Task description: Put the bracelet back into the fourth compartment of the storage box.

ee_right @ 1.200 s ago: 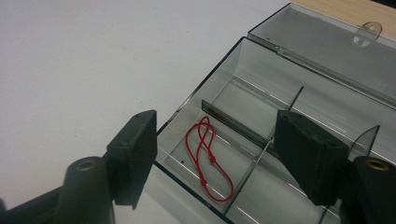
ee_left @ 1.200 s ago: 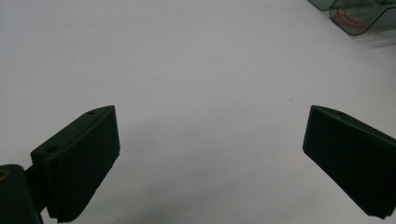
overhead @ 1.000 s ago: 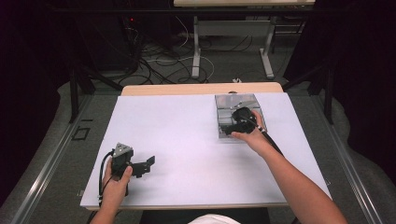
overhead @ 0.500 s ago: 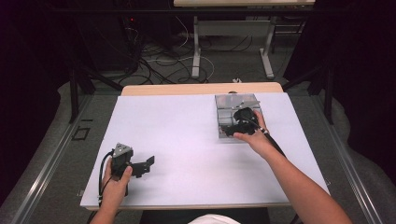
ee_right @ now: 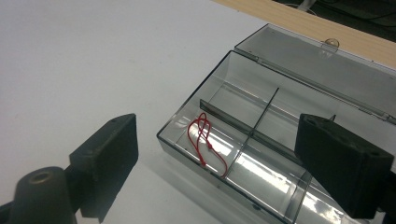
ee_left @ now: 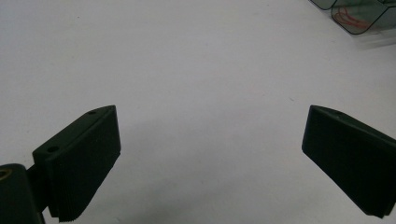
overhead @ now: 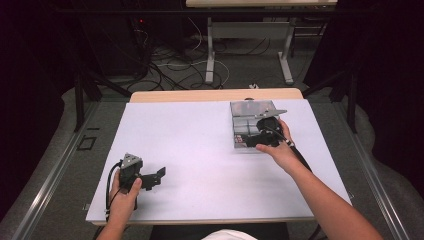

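Step in hand: placing the red cord (ee_right: 205,142) into the clear compartment box (ee_right: 261,140); judging by where things lie, the drop is done and the right gripper (ee_right: 224,158) is clearing away.
Red cord: lies loose in the near-left compartment of the box, on its floor, touching no jaw.
Compartment box: stands at the far right of the white surface (overhead: 200,140), lid (ee_right: 322,70) folded back flat behind it, the other compartments looking bare.
Right gripper: hovers above the box's near edge; its jaws have just been opening and now stand released, wide apart, nothing between them.
Left gripper: in the high view (overhead: 150,177) it rests at the near left of the surface, well apart from the box; jaws released and bare.
Next move: probably either swinging the lid shut or fetching another item; closing would call for reaching behind the box and catching the lid's far edge without nudging the light box across the surface.
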